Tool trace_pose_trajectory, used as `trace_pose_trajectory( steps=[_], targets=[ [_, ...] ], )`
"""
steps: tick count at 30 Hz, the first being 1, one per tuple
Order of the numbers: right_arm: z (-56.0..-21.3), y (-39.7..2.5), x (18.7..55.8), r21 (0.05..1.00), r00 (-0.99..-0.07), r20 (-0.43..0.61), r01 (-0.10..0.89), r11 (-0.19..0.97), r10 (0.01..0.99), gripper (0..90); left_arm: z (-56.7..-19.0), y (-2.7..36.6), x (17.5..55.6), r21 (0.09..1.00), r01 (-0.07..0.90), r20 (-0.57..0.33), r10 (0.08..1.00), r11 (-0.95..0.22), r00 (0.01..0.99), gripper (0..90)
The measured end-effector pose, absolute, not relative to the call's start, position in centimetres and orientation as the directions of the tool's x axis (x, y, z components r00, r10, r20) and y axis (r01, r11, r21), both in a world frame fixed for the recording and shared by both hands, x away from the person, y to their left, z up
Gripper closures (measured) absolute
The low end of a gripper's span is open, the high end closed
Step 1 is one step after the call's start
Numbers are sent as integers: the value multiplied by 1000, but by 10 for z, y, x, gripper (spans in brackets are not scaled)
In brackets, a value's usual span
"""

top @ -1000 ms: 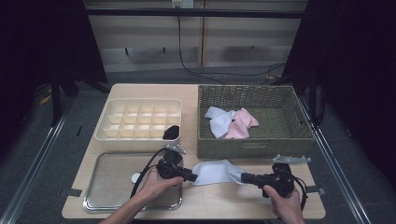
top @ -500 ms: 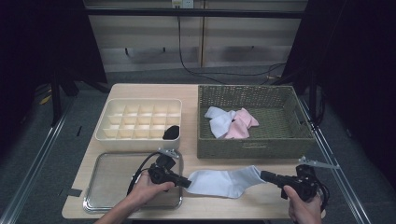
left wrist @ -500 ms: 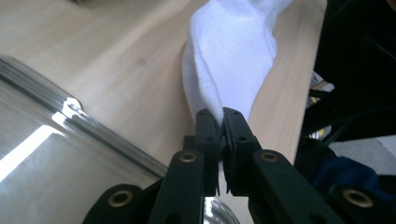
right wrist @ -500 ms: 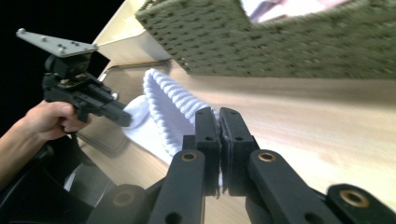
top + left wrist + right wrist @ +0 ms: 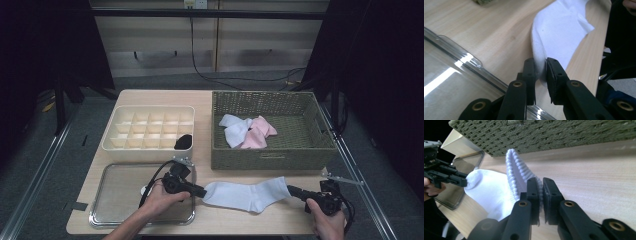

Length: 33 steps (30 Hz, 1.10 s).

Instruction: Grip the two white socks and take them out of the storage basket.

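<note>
Two tongs: each pinches one end of the same white cotton sock (image 5: 247,195), which is stretched flat between them on the pale wooden tabletop (image 5: 280,222).
Left tongs (image 5: 201,192): closed narrow on the sock's toe end; in the left gripper view the fabric is nipped between the black jaws, just beside the tray's rim.
Right tongs (image 5: 291,190): closed narrow on the ribbed cuff, seen in the right gripper view as a ridged white edge standing up between the jaws.
Sock's place: on the front strip of the tabletop, before the basket, its toe near the tray corner and its cuff toward the person's right.
Done, by my reading: the sock is out of the basket and pulled straight.
Left to do, likely: fold or roll it and set it in a cell of the organiser, then deal with the socks in the basket.
Organiser: a cream plastic box with many square compartments (image 5: 145,131); one front cell holds a dark rolled sock (image 5: 183,141), the others look empty.
Basket: a green-grey woven rectangular basket (image 5: 270,159) with a pale blue-white sock (image 5: 235,129) and a pink sock (image 5: 257,133) lying inside, touching each other.
Tray: a shallow steel tray (image 5: 120,190) under the left hand.
In the way: the basket's front wall stands close behind the sock; the way to the organiser passes over the tray.
</note>
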State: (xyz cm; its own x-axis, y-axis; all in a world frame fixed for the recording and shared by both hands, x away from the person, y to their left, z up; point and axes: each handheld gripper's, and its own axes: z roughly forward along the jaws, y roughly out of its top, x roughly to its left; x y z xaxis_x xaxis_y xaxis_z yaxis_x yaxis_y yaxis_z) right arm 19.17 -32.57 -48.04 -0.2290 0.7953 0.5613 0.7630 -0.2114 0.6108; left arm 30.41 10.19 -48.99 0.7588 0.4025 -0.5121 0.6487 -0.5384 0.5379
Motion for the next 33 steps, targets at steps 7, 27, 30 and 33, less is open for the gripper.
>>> trace_pose_trajectory(
  steps=[7, 27, 30, 33],
  targets=[
    [-474, -333, 192, 642, -234, 550, 732, -227, 802, 756, -490, 107, 310, 545, 655, -506, 418, -523, 754, 779],
    [-496, -324, 209, 591, -206, 431, 800, -102, 878, 677, -491, 107, 311, 552, 643, -482, 426, -531, 766, 752],
    [-498, -320, 210, 576, -213, 423, 814, -80, 881, 693, -493, 102, 310, 546, 645, -484, 428, -534, 764, 750],
    [-498, -320, 210, 571, -206, 422, 817, -82, 883, 746, -494, 97, 307, 544, 644, -484, 425, -538, 764, 736]
  ],
)
